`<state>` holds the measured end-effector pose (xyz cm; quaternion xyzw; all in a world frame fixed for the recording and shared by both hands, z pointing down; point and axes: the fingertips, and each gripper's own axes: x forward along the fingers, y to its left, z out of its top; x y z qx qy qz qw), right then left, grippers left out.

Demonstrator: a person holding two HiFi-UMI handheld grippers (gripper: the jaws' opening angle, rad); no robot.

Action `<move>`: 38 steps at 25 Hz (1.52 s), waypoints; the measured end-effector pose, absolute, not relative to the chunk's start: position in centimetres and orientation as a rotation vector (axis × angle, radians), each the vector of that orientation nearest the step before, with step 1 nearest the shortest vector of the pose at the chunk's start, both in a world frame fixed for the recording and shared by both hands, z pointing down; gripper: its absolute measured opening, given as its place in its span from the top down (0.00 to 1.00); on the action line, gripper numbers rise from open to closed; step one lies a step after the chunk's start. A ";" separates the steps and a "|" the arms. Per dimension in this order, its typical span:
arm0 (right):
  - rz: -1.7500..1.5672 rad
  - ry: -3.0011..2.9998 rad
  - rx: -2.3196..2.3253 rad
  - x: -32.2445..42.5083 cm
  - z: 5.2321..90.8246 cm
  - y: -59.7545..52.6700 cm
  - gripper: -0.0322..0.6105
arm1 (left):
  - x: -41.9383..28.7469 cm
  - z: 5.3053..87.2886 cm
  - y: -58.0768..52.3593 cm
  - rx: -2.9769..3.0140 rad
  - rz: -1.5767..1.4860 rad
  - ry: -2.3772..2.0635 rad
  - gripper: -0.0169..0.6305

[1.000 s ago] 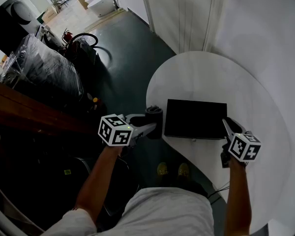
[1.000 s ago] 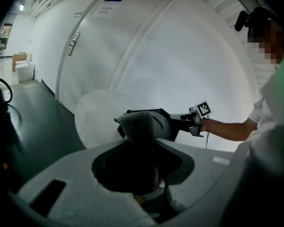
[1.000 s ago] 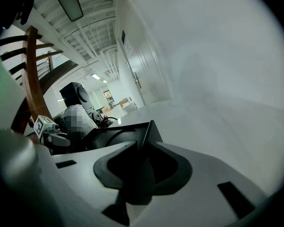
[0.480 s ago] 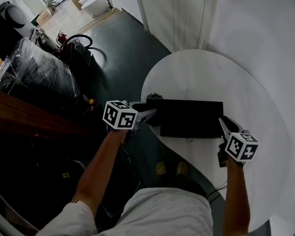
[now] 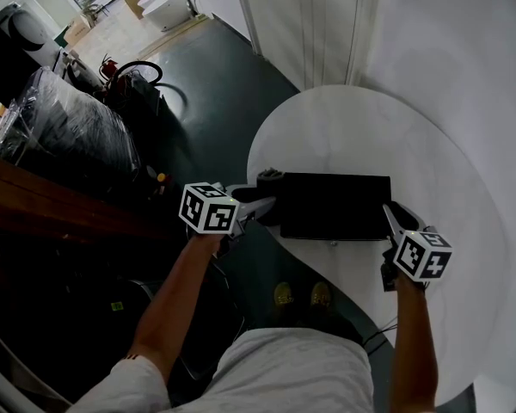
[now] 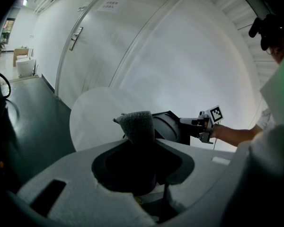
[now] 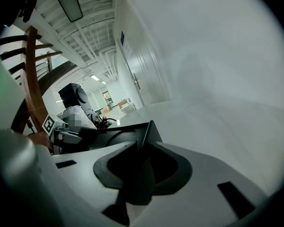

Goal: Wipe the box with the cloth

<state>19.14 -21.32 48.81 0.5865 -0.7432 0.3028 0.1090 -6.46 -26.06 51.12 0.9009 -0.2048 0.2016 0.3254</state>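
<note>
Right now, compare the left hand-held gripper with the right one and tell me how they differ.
The left hand-held gripper is shut on the grey cloth, while the right hand-held gripper is shut on a corner of the black box. The left one is at the box's left end and the right one is at its right end. Both point in towards the box, and each has its jaws closed on something.

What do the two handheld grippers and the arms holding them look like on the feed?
Both the left gripper and right gripper have pale grey bodies, slim tapered fingers and a white cube with black square markers. The arms are bare below a light grey short-sleeved shirt.
</note>
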 end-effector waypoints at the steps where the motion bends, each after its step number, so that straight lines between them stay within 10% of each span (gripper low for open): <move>1: 0.890 -2.186 1.725 19.1 48.8 -21.3 0.82 | -6.5 51.0 -25.6 2.363 0.529 -0.538 0.78; 38: 0.735 -2.230 1.669 19.3 44.8 -21.0 0.82 | -7.2 43.9 -17.7 2.511 0.425 -0.618 0.78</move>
